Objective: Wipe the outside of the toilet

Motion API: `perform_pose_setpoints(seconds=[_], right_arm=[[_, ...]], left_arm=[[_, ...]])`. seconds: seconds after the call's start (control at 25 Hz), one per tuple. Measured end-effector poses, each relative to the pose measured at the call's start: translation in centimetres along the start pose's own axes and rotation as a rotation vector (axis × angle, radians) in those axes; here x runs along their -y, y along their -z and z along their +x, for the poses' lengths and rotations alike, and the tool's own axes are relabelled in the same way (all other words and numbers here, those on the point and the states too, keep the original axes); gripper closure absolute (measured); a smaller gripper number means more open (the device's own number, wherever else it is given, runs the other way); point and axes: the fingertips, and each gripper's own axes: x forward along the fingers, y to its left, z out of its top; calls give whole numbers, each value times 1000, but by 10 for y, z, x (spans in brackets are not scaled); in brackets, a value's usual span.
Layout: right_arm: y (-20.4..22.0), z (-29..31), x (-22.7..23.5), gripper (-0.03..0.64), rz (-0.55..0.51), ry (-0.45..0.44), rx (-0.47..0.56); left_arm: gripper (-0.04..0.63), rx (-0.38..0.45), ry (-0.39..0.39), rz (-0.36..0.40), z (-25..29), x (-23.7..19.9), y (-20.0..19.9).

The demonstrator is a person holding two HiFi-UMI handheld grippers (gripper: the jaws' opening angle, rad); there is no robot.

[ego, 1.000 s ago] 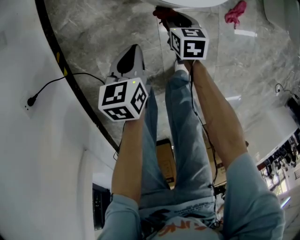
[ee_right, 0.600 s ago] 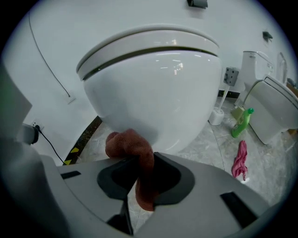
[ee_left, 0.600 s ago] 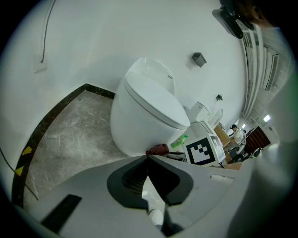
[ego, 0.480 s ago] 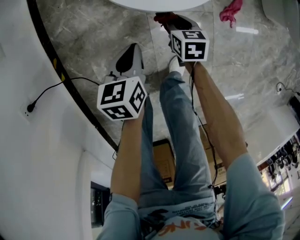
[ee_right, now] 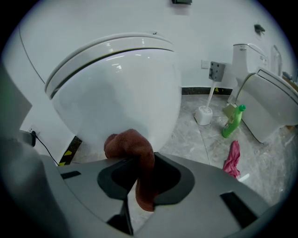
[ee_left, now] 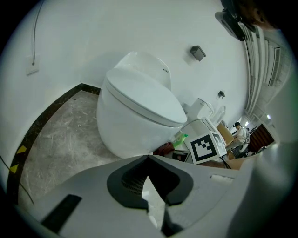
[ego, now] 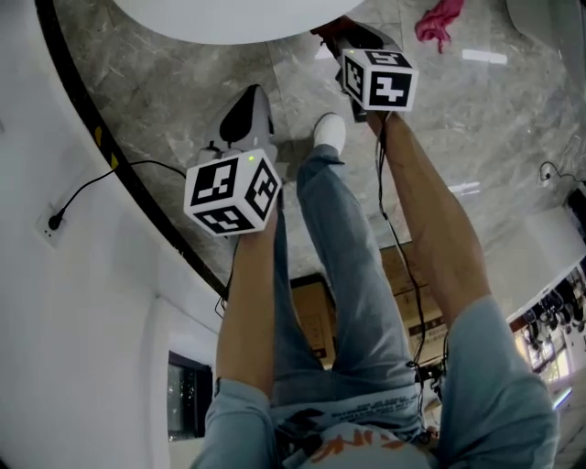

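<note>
**Head view.** The left gripper (ego: 249, 103) hangs over the marble floor (ego: 174, 82), near the toilet (ego: 229, 18) but apart from it. The right gripper (ego: 337, 32) reaches farther, up to the near edge of the bowl. A pink rag (ego: 439, 20) lies on the floor, far right.

**Left gripper view.** The jaws meet at their tips with nothing between them. The toilet stands ahead and to the left, lid down, well apart from this gripper.

**Right gripper view.** The jaws are clamped on a reddish-brown cloth (ee_right: 139, 172). One bunched end rises above the jaws, right at the lower front of the bowl, though I cannot tell if it touches. A limp tail hangs below them. A green bottle (ee_right: 233, 121) and a toilet brush holder (ee_right: 203, 114) stand on the floor to the right.

**Handling.**
- The cloth looks soft, light and floppy. The present hold across its middle appears sound, and the bunched end is the working face.
- The bowl looks like hard, glossy ceramic fixed in place, so the cloth will probably slide easily.
- Firm pressure is likely needed to flatten the bunch against the curve.
</note>
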Motion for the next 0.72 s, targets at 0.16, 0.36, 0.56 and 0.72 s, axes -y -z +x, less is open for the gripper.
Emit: perform_pose_setpoints(seconds=[0.16,0.36,0.56,0.72], right_arm=[[-13,3,19,531,-46,-14,-1],[-28,6,45,531,-17,0,12],[-44,7,74,532,71,24,44],[-37,-3,86,531,126,47,56]], left_arm=[[601,-1,2,2,11,19,1],[601,-3,-3,3,23,34,2],[601,16,-5,-13,25,37,4],[601,32,-12,-38,18,29,10]])
